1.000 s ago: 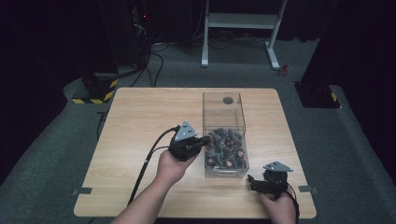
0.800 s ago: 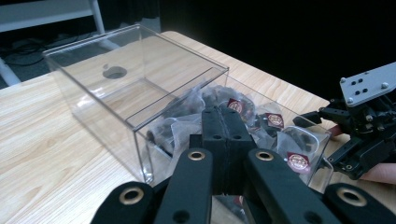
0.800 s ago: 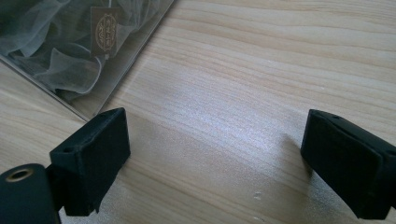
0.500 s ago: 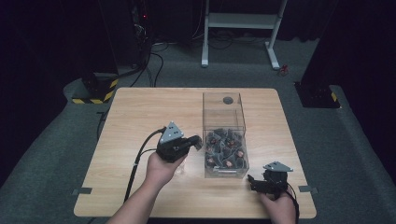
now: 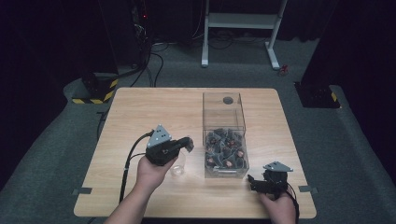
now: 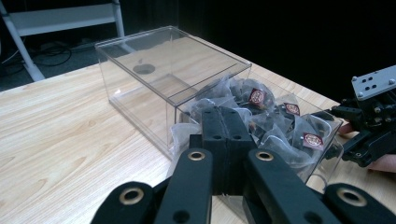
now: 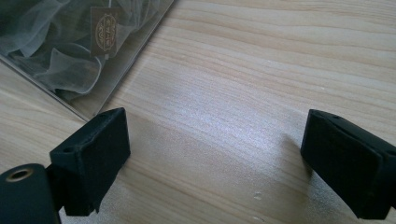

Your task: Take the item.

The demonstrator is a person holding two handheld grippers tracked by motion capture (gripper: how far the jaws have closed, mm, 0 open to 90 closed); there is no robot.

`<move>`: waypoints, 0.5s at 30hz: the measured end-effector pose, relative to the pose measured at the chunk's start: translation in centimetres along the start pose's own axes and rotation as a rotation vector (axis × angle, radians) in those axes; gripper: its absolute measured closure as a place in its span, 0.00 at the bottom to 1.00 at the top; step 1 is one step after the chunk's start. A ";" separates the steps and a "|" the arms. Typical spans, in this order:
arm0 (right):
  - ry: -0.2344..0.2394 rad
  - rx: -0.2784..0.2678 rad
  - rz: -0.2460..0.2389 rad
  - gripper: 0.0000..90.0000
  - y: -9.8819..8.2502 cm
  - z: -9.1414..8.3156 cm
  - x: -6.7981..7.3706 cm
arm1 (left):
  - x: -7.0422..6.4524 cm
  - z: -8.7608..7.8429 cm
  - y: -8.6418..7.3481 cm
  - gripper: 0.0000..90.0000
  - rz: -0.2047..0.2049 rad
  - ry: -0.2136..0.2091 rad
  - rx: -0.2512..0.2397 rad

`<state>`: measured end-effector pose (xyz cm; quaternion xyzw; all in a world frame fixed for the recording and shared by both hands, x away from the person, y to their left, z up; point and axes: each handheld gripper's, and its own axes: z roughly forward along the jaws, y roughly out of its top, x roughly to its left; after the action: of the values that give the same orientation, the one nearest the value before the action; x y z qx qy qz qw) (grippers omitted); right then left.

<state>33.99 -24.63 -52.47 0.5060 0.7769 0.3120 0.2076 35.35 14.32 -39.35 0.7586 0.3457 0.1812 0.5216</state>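
A clear plastic box (image 5: 223,108) lies lengthwise on the wooden table (image 5: 140,112), its near half packed with mesh sachets (image 5: 225,148) that carry small red-brown tags. My left gripper (image 5: 189,143) hovers just left of the box, its jaws shut on nothing and aimed at the box wall. In the left gripper view the shut jaws of the left gripper (image 6: 226,116) point at the sachets (image 6: 261,119) behind the clear wall. My right gripper (image 5: 254,182) rests near the box's front right corner. In its own view the right gripper (image 7: 217,126) stands open over bare wood.
A small clear cup (image 5: 178,166) stands on the table under my left hand. The left gripper's cable (image 5: 128,163) trails off the front edge. The box's far half (image 6: 154,65) is empty. Dark floor, cables and a white frame (image 5: 243,21) lie beyond the table.
My left gripper has drawn back leftward from the box, jaws staying shut, and the small clear cup now shows beside the hand. The right gripper has not moved.
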 end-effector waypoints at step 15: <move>0.000 0.000 -0.001 0.09 0.0 0.0 0.0 | 0.6 -1.7 -1.5 1.00 -0.010 0.028 0.002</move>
<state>34.00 -24.64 -52.47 0.5054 0.7771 0.3120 0.2080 34.22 16.19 -40.12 0.7547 0.3570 0.1888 0.5170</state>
